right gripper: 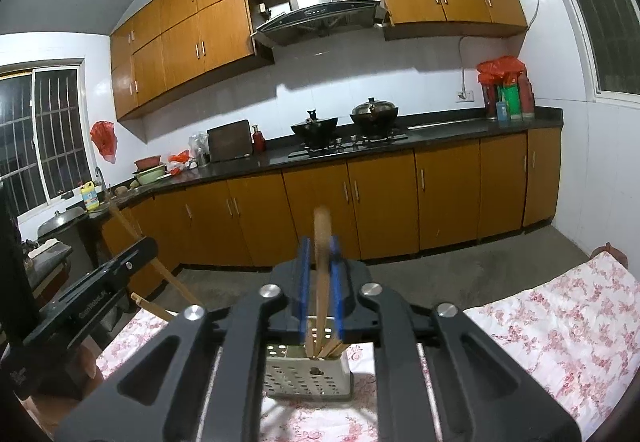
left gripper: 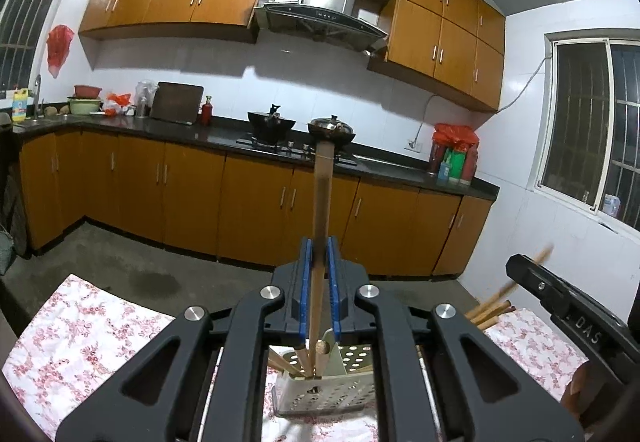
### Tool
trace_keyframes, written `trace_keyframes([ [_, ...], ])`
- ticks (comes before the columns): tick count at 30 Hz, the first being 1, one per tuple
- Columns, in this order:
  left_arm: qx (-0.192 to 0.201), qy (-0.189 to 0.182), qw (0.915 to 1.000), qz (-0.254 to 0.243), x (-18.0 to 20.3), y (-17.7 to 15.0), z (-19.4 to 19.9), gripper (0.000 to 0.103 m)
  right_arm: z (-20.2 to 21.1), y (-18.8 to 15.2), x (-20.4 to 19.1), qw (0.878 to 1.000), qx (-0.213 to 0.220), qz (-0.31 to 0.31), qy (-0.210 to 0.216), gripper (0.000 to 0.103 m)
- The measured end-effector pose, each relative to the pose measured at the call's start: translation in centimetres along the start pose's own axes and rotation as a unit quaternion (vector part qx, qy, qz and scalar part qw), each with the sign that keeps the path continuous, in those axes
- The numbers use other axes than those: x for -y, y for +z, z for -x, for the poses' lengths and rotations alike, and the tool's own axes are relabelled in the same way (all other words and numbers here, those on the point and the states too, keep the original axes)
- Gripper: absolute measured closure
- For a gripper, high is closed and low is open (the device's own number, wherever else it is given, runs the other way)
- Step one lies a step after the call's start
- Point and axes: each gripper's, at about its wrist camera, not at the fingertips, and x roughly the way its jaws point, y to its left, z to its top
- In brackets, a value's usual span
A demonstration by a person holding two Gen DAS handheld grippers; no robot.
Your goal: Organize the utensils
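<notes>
- the perforated holder stood on the floral tablecloth, chopsticks in it.
- left gripper was clamped on an upright wooden stick.
- right gripper pinched a blurred chopstick over the holder.

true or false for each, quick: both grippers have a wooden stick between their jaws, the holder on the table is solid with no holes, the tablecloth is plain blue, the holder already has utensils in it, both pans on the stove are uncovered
1. Both grippers have a wooden stick between their jaws. True: the left gripper has one chopstick between its pads, and the right gripper has another chopstick.
2. The holder is solid. False: the white utensil holder is perforated with round holes.
3. The tablecloth is plain blue. False: the tablecloth is white with pink flowers.
4. The holder already has utensils. True: wooden sticks stand inside.
5. Both pans are uncovered. False: the right-hand pan wears a domed lid.
</notes>
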Motion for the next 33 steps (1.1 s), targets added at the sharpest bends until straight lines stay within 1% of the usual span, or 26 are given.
trace_keyframes([
  [1,0.001,0.0,1.0,0.0,0.0,0.1,0.1,0.08,0.2,0.1,-0.1,1.0,0.003,0.0,-0.001,0.083],
  [2,0.003,0.001,1.0,0.0,-0.1,0.3,0.3,0.067,0.4,0.2,-0.1,1.0,0.006,0.0,-0.002,0.082],
  [5,0.013,0.001,0.9999,0.0,-0.1,0.7,1.2,0.062,1.6,0.5,-0.1,1.0,0.016,0.002,-0.004,0.08],
  [7,0.015,0.001,0.9999,0.0,-0.4,0.9,2.0,0.06,2.5,0.4,0.0,1.0,0.024,0.003,-0.008,0.07],
  [8,0.015,0.002,0.9999,-0.001,-0.5,1.0,2.3,0.058,3.1,0.4,0.0,1.0,0.028,0.004,-0.011,0.066],
  [9,0.017,0.005,0.9998,-0.002,-0.7,1.1,2.9,0.056,3.9,0.3,0.1,0.999,0.034,0.006,-0.015,0.059],
  [10,0.019,0.006,0.9998,-0.002,-1.0,1.0,3.6,0.049,4.7,0.1,0.1,0.999,0.041,0.01,-0.021,0.051],
  [11,0.022,0.008,0.9997,-0.002,-1.3,0.9,4.4,0.042,5.3,-0.1,0.2,0.999,0.046,0.012,-0.025,0.047],
  [12,0.025,0.011,0.9996,-0.004,-1.4,0.8,5.0,0.039,6.3,-0.6,0.1,0.998,0.054,0.018,-0.032,0.037],
  [13,0.03,0.016,0.9994,-0.009,-1.6,0.6,6.0,0.031,7.2,-1.0,0.1,0.997,0.061,0.022,-0.039,0.026],
  [14,0.034,0.02,0.9991,-0.013,-1.7,0.4,6.7,0.022,8.1,-1.6,0.0,0.996,0.068,0.028,-0.047,0.02],
  [15,0.039,0.026,0.9987,-0.02,-1.9,0.0,7.8,0.017,8.9,-2.1,0.0,0.995,0.074,0.032,-0.052,0.01],
  [16,0.043,0.032,0.9982,-0.026,-1.9,-0.4,8.6,0.009,9.8,-2.7,-0.1,0.994,0.082,0.036,-0.06,0.004],
  [17,0.047,0.036,0.9977,-0.033,-1.9,-0.9,9.6,0.004,10.7,-3.3,-0.2,0.993,0.089,0.04,-0.068,0.004],
  [18,0.047,0.038,0.9974,-0.038,-1.9,-1.3,10.3,0.003,11.4,-3.9,-0.3,0.992,0.093,0.044,-0.074,0.004],
  [20,0.048,0.048,0.9962,-0.055,-1.8,-2.4,11.8,0.002,12.4,-4.8,-0.5,0.99,0.092,0.055,-0.087,0.004],
  [22,0.039,0.062,0.9947,-0.072,-1.6,-3.6,12.8,0.002,13.2,-5.9,-0.8,0.989,0.088,0.068,-0.097,0.004],
  [25,0.028,0.075,0.9933,-0.084,-1.6,-5.4,14.0,0.002,14.6,-7.6,-1.2,0.991,0.074,0.068,-0.088,0.004],
  [29,0.011,0.076,0.9935,-0.084,-1.6,-8.0,15.3,0.002,15.6,-9.7,-1.8,0.992,0.051,0.08,-0.08,0.004],
  [33,-0.003,0.076,0.9926,-0.094,-1.2,-10.3,16.3,0.002,16.6,-12.8,-2.6,0.992,0.033,0.093,-0.081,0.004],
])
